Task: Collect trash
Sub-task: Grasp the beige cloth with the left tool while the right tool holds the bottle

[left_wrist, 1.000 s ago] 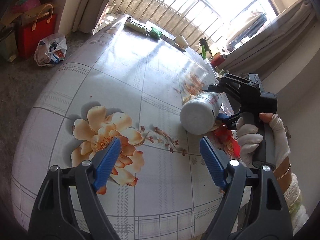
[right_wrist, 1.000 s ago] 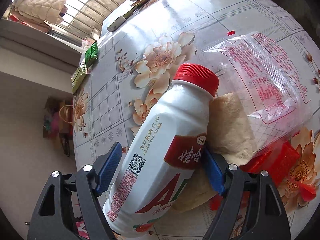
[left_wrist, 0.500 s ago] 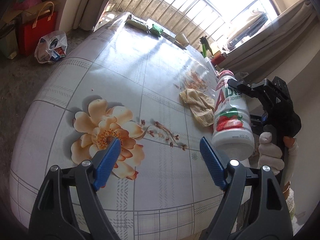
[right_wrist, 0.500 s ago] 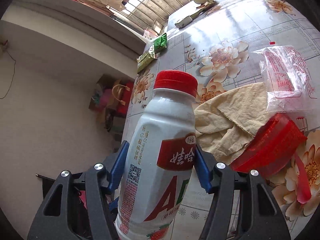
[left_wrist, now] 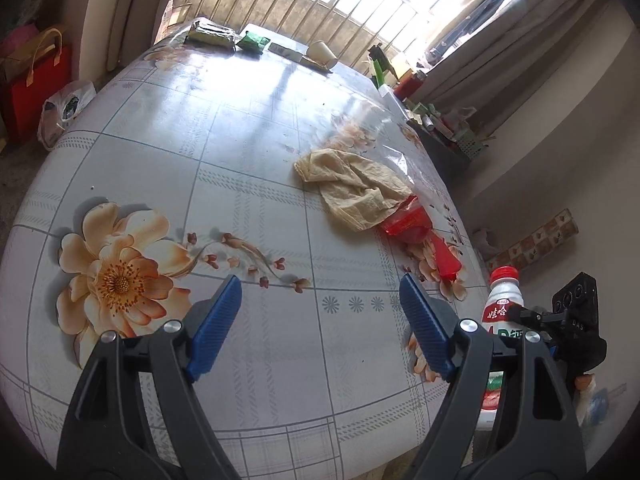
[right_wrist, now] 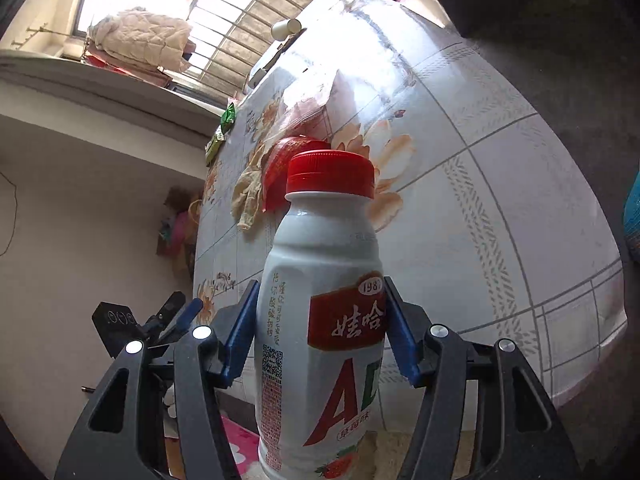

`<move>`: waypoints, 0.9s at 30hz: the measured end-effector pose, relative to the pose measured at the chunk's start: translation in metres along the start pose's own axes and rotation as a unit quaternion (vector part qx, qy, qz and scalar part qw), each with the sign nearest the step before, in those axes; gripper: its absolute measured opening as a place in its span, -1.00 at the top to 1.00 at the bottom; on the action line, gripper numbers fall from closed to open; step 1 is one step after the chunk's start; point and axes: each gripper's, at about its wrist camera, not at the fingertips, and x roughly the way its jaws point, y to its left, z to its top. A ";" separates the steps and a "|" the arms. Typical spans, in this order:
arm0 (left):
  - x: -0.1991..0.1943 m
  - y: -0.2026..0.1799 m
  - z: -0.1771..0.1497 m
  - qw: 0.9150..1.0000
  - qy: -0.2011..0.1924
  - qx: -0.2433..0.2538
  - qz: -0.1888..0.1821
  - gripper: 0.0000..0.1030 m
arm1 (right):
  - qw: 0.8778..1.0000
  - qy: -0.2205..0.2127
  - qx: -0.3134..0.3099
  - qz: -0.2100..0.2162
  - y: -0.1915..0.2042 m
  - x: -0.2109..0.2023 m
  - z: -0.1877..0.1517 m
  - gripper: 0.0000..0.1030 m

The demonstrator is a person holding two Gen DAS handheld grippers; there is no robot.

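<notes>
While upright, bottle sits between right gripper pads.

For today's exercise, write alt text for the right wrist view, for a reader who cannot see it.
A white bottle with a red cap stands upright, clamped between the right gripper and its blue jaws, which are closing. Behind it a flowered table holds a beige cloth and red wrapper.

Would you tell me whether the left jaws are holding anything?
No, the left gripper stands wide open over the bare tablecloth, with nothing between its jaws.
</notes>
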 end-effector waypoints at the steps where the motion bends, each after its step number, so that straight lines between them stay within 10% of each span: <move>1: 0.006 -0.007 0.003 1.000 0.004 0.011 -0.001 -0.49 | 1.000 -0.004 0.002 -0.008 -0.004 -0.001 0.000 -0.13; 11: 0.086 -0.054 0.072 0.992 0.038 0.108 0.057 -0.49 | 0.998 -0.031 -0.020 -0.047 -0.010 0.005 0.002 -0.13; 22: 0.185 -0.096 0.089 0.957 0.073 0.229 0.160 -0.47 | 0.999 -0.041 -0.015 -0.027 -0.017 0.008 0.008 -0.14; 27: 0.179 -0.089 0.090 0.961 0.055 0.218 0.160 -0.26 | 0.999 -0.044 -0.015 -0.017 -0.020 0.005 0.006 -0.14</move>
